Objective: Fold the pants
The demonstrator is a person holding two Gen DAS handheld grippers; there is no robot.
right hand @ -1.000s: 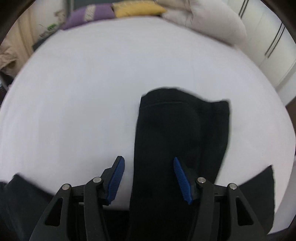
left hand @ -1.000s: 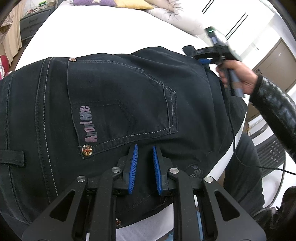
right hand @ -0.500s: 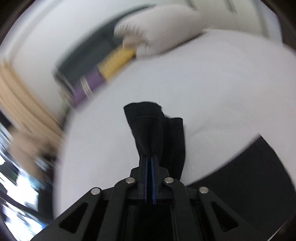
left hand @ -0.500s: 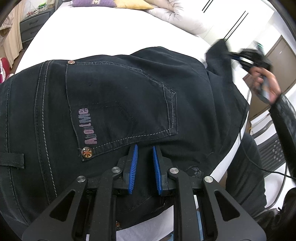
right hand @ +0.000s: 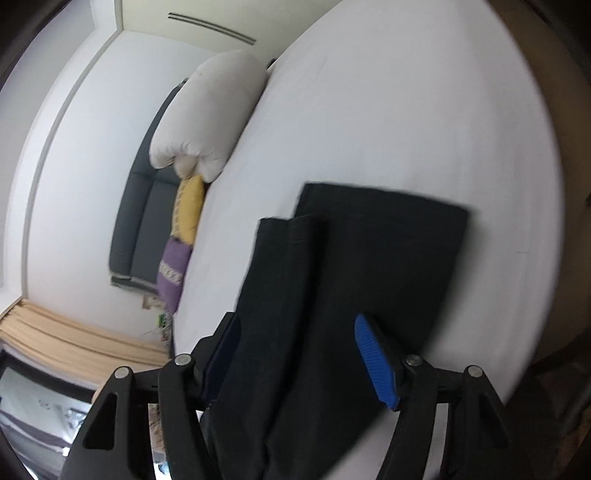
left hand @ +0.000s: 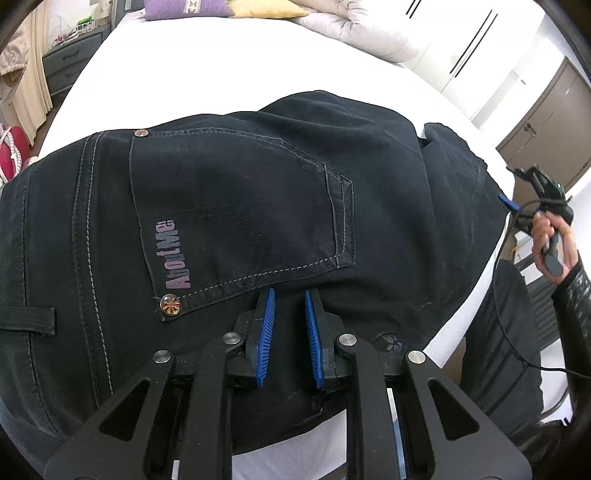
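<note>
Left gripper (left hand: 288, 325): low centre of the left wrist view, its blue pads drawn near each other with a narrow gap; it points down at the pants, and whether cloth is pinched between the pads cannot be told.
Right gripper (right hand: 299, 354): low centre of the right wrist view, jaws spread wide and just been opening; dark cloth runs up between them, no pad pressing on it. In the left wrist view the same tool shows small at the right edge, gripped by a hand (left hand: 554, 240) in a dark textured sleeve, with a thin black cable hanging below.
Pants (left hand: 258, 229): black jeans filling the middle of the left wrist view, seat side up, spread over the near part of the bed. The folded leg end (right hand: 369, 251) lies flat in the centre of the right wrist view.
Back pocket (left hand: 240, 206): just above the left pads, pale stitching, pinkish lettering and a round flag rivet at its lower left corner.
Bed (left hand: 221, 66): white sheet, bare beyond the pants toward the top of the frame.
Pillows: purple cushion (left hand: 184, 9) and yellow cushion (left hand: 266, 9) at the top edge, white duvet roll (left hand: 354, 33) to their right.
Dresser (left hand: 70, 62): grey, upper left, beside beige curtains.
Wardrobe doors (left hand: 465, 48): white, upper right.
</note>
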